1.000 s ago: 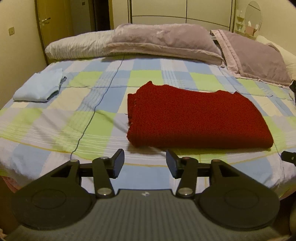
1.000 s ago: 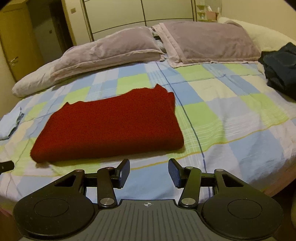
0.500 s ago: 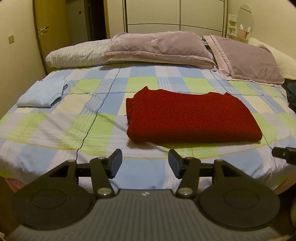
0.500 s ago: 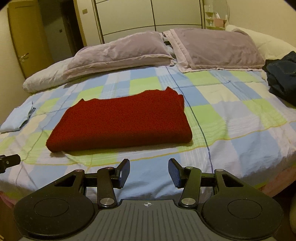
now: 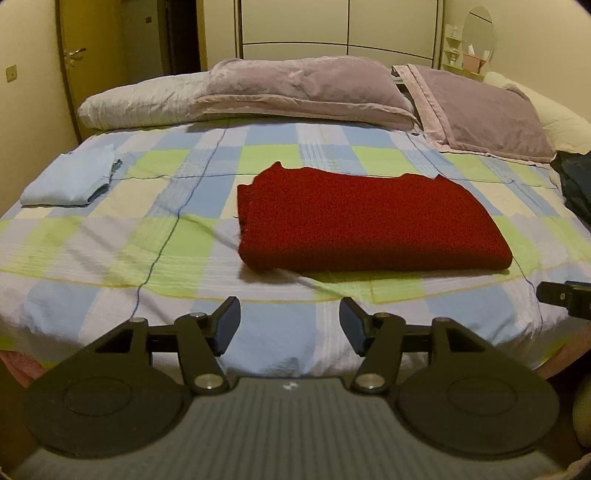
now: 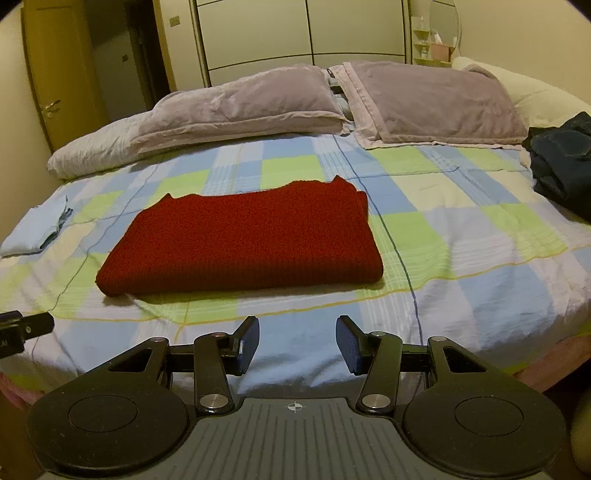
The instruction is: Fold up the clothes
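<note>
Folded dark red knitted sweater (image 5: 369, 225) lying flat as a thick rectangle in the middle of the bed with the blue, green and white checked cover (image 5: 122, 236), its folded edge toward the cameras, well clear of both tools. Left gripper (image 5: 290, 321) hovering over the near edge of the bed, fingers (image 5: 227, 319) opening, nothing between them but the checked cover below. Right gripper (image 6: 297, 341) likewise over the near edge, fingers (image 6: 349, 343) parted moderately wide and empty, not touching the sweater. Tip of the right tool just visible at the right margin of the left wrist view, tip of the left tool at the left margin of the right wrist view.

Small folded pale blue garment (image 5: 70, 179) near the left side of the bed, apart from the sweater. Crumpled dark navy clothing (image 6: 565, 158) at the far right side, near the pillows. Two mauve pillows (image 5: 306, 86) across the head of the bed, with a white striped pillow (image 5: 140, 105) to their left and a cream pillow (image 6: 535, 99) at the far right. Beyond them, pale wardrobe panels (image 6: 303, 33); a yellow wooden door (image 6: 51, 85) on the left; an oval mirror (image 5: 477, 26) over a small shelf on the right.
</note>
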### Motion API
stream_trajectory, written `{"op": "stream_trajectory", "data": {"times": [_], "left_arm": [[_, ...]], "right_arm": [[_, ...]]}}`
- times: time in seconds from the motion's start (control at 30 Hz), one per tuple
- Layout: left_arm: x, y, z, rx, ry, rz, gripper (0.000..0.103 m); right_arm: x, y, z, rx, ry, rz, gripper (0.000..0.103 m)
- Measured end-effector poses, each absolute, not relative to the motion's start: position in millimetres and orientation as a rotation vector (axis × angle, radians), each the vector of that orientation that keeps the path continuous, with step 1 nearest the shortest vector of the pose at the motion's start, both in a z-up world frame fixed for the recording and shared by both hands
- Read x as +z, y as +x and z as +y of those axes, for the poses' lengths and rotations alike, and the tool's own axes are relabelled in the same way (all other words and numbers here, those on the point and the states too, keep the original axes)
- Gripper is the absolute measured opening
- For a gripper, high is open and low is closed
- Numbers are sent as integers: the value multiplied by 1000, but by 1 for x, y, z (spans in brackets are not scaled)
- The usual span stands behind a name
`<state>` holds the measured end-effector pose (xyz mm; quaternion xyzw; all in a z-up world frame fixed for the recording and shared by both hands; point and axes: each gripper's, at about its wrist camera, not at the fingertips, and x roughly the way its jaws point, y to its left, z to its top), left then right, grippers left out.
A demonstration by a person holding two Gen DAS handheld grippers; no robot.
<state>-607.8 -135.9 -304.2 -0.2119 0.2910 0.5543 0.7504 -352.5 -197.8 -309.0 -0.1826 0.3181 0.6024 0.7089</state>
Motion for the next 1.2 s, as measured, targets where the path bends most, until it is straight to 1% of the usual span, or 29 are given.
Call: {"op": "stream_trajectory", "data": {"times": [0.17,0.33,0.57,0.63,0.73,0.83,0.93,1.03,1.2], "left_arm": [[-310,-610,-128,1221,-487,637,61],[-326,-603,-108,1222,-521,668,61],[-359,-586,-60,1196,-606,657,61],[-360,-581,-44,1187,-636,638,58],[-338,-570,-28,1218,-667,655,55],[-314,-558,-13,1254,-695,678,52],[-269,-540,-14,1290,-706,715,52],[-221,-518,-27,1360,-722,746,54],[-157,-480,-62,1451,-817,682,59]], "right_arm": [[-311,-355,-188,1354,-420,707,50],[-323,-352,-171,1361,-445,731,50],[-363,-333,-122,1354,-483,832,50],[-374,-326,-106,1361,-496,870,50],[-379,-313,-83,1376,-564,927,50],[-363,-294,-69,1380,-600,965,50],[-330,-271,-68,1391,-598,1017,50],[-283,-244,-71,1423,-626,1055,50],[-206,-203,-77,1551,-732,1042,50]]}}
